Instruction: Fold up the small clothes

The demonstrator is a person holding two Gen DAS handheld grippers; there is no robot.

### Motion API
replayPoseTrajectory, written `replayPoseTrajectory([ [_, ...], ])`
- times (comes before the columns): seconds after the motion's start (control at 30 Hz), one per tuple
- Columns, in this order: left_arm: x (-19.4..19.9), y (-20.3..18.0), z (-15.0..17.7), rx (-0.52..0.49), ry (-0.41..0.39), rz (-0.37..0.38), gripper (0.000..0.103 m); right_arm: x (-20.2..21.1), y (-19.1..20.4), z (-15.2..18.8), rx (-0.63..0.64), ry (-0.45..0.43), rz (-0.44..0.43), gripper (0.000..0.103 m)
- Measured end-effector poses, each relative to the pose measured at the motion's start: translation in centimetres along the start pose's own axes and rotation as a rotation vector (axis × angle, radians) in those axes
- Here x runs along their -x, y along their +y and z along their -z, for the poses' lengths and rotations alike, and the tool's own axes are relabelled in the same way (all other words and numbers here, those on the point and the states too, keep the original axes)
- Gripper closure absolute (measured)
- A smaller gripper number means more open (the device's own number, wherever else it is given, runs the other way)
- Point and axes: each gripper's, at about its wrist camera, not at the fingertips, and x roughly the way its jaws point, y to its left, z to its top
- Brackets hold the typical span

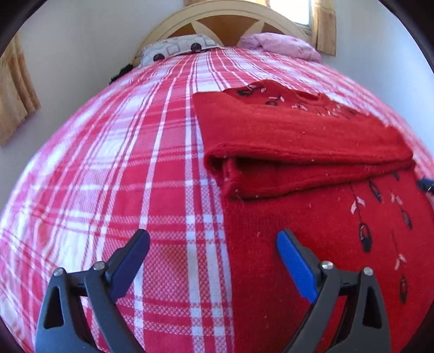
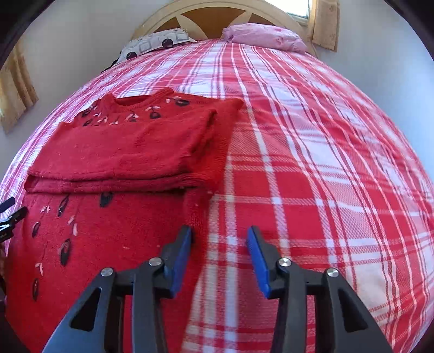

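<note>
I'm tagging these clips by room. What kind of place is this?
Most likely a bedroom: a bed under a red plaid blanket, a wooden headboard with pillows against it, and a curtained window. A red sweater lies half-folded on the blanket.

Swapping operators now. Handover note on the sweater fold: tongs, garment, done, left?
Left tongs: open, empty, poised over the near left edge of the red knit sweater with dark leaf embroidery.
Right tongs: open, empty, at the sweater's near right edge.
Sweater lies on the red-and-white plaid bedspread, collar toward the headboard.
Done: the sleeves appear folded across the chest.
Left: likely grasp the near hem with both tongs, fold it up toward the collar, then smooth it.
</note>
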Motion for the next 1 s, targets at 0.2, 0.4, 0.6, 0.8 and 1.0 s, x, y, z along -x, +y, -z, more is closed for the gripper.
replayPoseTrajectory([
  [0.2, 4.1, 1.0, 4.8, 0.027, 0.030, 0.087, 0.006, 2.7, -1.5, 1.8, -0.109, -0.023, -0.173, 0.059],
  [0.4, 8.5, 0.1, 10.2, 0.003, 0.019, 0.109, 0.007, 6.9, 0.5, 7.4, -0.050, -0.023, -0.222, 0.059],
  [0.6, 10.9, -1.3, 12.8, 0.005, 0.036, 0.187, 0.020, 10.6, 1.4, 12.0, -0.058, -0.020, -0.275, 0.061],
  [0.8, 12.1, -1.9, 15.0, -0.028, 0.021, 0.161, 0.023, 12.3, 1.1, 17.9, -0.097, -0.007, -0.304, 0.062],
  [1.0, 13.1, -2.1, 15.8, 0.005, 0.042, 0.196, 0.042, 14.1, 0.7, 21.4, -0.125, -0.008, -0.325, 0.065],
])
